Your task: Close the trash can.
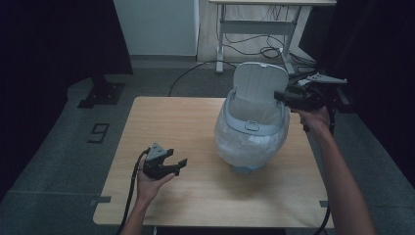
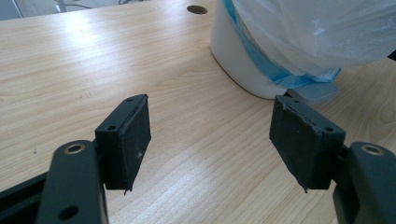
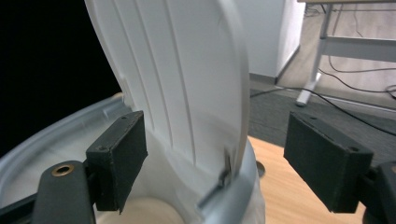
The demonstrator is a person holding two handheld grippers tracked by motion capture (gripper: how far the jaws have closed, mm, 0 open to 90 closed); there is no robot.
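A white bin (image 1: 250, 132) lined with a clear plastic bag (image 1: 244, 147) stands on the wooden tabletop (image 1: 166, 122), toward its right edge and nearer the far edge than the near one. Its lid (image 1: 259, 83) is raised and stands nearly upright at the back of the bin.

The right gripper (image 1: 281, 96) is held level at the lid's right side. In the right gripper view its jaws stand apart on either side of the lid's edge (image 3: 187, 93), pads clear of it, holding nothing.

The left gripper (image 1: 176, 164) rests in the hand near the tabletop's near left corner, well apart from the bin. Its jaws are open and empty over bare wood, pointing toward the bin's base (image 2: 243, 70).
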